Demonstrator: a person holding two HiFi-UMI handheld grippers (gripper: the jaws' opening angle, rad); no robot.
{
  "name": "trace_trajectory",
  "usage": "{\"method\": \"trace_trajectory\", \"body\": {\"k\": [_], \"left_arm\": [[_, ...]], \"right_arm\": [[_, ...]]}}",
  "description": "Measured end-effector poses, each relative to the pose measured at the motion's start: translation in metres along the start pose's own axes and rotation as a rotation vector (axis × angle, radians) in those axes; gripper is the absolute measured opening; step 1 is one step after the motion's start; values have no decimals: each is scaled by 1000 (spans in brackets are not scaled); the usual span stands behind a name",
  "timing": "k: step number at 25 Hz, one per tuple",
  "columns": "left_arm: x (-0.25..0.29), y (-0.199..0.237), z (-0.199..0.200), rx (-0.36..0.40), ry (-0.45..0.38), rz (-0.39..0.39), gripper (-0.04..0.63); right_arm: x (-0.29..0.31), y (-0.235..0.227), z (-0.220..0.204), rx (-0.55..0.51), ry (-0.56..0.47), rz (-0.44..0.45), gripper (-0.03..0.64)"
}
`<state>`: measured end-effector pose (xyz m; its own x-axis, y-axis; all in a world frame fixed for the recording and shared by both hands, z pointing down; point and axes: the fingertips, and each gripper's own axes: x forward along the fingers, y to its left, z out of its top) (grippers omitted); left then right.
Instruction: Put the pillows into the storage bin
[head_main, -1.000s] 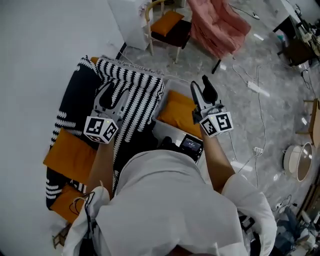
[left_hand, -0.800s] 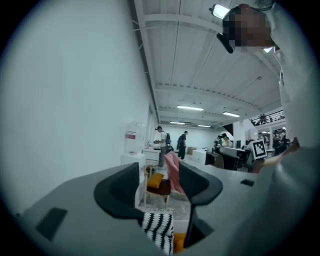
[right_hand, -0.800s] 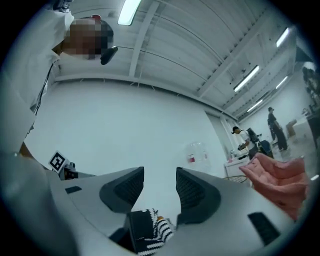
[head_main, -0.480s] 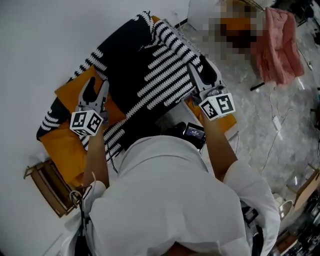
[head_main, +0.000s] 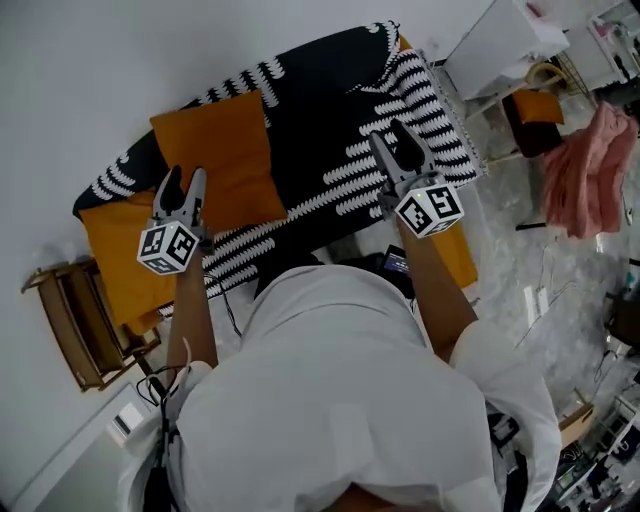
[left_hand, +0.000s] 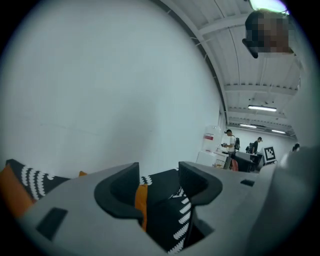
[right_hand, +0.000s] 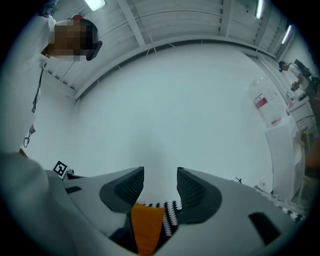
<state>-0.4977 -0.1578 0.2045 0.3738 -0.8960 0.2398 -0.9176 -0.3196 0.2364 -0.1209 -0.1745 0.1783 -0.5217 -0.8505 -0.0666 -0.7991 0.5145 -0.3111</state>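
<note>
An orange pillow leans on the back of a sofa draped in a black-and-white throw. A second orange pillow lies at the sofa's left end. My left gripper hovers open between these two pillows, touching neither. Over the throw's striped part hangs my right gripper, open as well. In the left gripper view the gripper frames the throw and an orange pillow's edge beyond its jaws. The right gripper shows an orange pillow below its jaws.
A wooden rack stands off the sofa's left end. Right of my right arm shows an orange patch, half hidden. A white cabinet, a chair with an orange seat and pink cloth stand at the far right, cables on the floor.
The view has swung from the bin to the sofa. Both grippers have moved with it and now hang over the sofa, still open. The chair and pink cloth have slid to the right edge.
</note>
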Motion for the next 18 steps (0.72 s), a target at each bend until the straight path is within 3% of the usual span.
{"method": "trace_trajectory", "body": {"k": [6,11,18], "left_arm": [[-24,132,-34,-36,94,89,250],[-32,217,-73,-85,215,118,261],[-10,322,-152,-198,312,151,290]], "right_arm": [[89,53,-72,48,126,23,212],[157,85,-142,133,229,36,218],[212,100,-278,236,420,24,245]]}}
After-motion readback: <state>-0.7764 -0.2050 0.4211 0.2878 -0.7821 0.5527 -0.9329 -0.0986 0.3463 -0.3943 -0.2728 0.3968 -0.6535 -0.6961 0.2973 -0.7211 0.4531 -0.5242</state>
